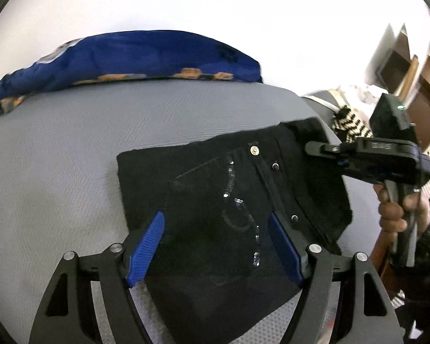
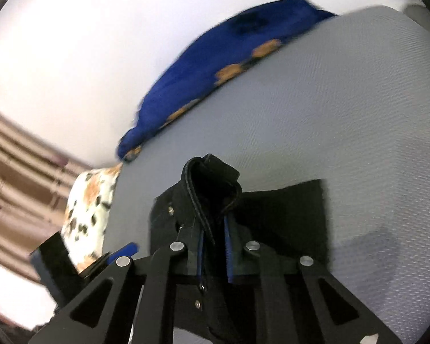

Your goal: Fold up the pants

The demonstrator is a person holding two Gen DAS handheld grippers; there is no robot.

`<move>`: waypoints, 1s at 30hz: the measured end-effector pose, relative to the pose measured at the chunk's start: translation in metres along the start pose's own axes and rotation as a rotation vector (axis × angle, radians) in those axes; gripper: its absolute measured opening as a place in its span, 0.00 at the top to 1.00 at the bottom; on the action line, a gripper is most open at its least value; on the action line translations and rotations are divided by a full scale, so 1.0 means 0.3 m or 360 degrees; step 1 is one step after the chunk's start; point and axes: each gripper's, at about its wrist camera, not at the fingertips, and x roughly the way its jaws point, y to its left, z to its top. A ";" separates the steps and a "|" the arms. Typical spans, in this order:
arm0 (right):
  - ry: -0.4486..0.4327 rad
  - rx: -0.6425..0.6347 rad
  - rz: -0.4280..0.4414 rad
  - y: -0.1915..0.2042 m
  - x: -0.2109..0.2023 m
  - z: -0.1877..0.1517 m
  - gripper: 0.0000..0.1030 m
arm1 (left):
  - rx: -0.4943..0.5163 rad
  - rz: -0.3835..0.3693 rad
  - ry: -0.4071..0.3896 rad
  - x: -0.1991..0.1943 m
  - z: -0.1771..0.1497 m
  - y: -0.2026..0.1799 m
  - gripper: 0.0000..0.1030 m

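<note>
Black pants (image 1: 215, 200) lie folded into a compact block on the grey bed sheet (image 1: 71, 172), with metal rivets and a button showing. My left gripper (image 1: 216, 229) is open, its blue pads (image 1: 149, 246) spread either side of the pants' near part. My right gripper (image 2: 215, 246) is shut on the pants' waistband edge (image 2: 212, 183) and lifts it off the sheet. The right gripper also shows in the left wrist view (image 1: 312, 146), at the pants' right edge.
A blue blanket (image 1: 129, 57) with orange patches lies along the far edge of the bed against a white wall. A white floral pillow (image 2: 89, 209) sits at the bed's end. Striped cloth (image 1: 349, 123) and wooden furniture (image 1: 427, 91) stand to the right.
</note>
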 end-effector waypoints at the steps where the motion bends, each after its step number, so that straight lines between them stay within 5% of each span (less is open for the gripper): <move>1: 0.0012 0.0038 -0.0030 -0.037 0.010 -0.005 0.90 | 0.0015 0.0000 0.0010 0.016 0.000 -0.008 0.28; 5: 0.0070 0.0113 -0.0098 -0.120 0.070 -0.013 0.86 | 0.0009 -0.0055 0.0125 0.105 -0.014 -0.004 0.28; 7: 0.0090 0.0093 -0.0133 -0.118 0.084 -0.008 0.77 | 0.0023 -0.0032 0.0216 0.170 -0.034 0.009 0.28; 10: 0.0089 0.0062 -0.0173 -0.095 0.079 -0.009 0.70 | 0.0157 0.0062 0.0190 0.196 -0.051 -0.006 0.28; 30: 0.0115 -0.0030 -0.0240 -0.060 -0.056 -0.207 0.70 | 0.0142 0.0154 0.0244 0.138 -0.121 -0.042 0.28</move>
